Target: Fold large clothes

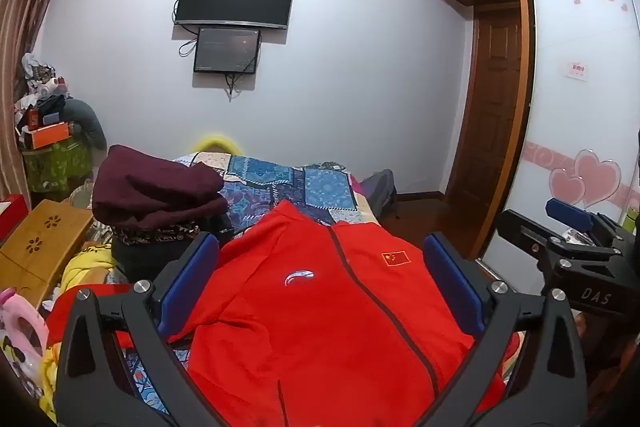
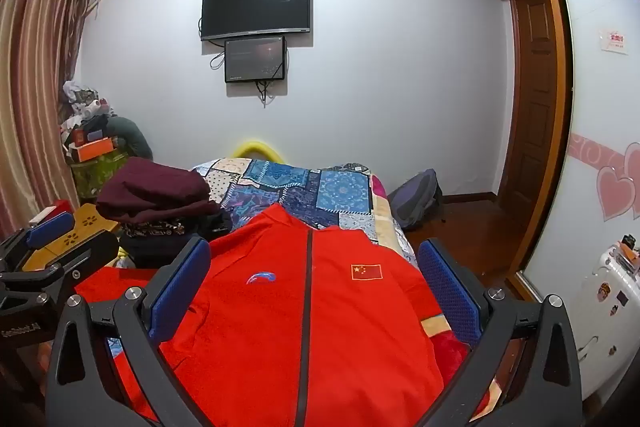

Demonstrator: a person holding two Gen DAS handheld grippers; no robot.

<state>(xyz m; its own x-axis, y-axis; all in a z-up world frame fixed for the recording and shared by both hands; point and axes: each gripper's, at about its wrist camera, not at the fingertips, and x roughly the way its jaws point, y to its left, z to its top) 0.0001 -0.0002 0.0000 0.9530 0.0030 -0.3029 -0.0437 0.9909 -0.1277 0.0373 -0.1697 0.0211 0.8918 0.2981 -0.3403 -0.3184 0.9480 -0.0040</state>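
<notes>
A red zip-up jacket (image 1: 320, 327) (image 2: 304, 327) lies front-up on the bed, collar pointing away, with a dark zipper, a white logo and a small flag patch on the chest. My left gripper (image 1: 320, 263) hovers over its chest, open wide, blue pads on either side and nothing pinched. My right gripper (image 2: 316, 279) hangs likewise above the jacket, open and empty. Each gripper shows at the edge of the other's view: the right gripper (image 1: 576, 239) to the right, the left gripper (image 2: 44, 251) to the left. One sleeve spreads out to the left; the jacket's hem is hidden below the frames.
A pile of folded maroon clothes (image 1: 160, 195) sits on the patchwork bedspread (image 1: 288, 183) left of the collar. A wooden box (image 1: 40, 239) and soft toys crowd the left side. A backpack (image 2: 416, 203) lies on the floor, with a wardrobe (image 1: 580, 87) and a white suitcase (image 2: 612, 307) at right.
</notes>
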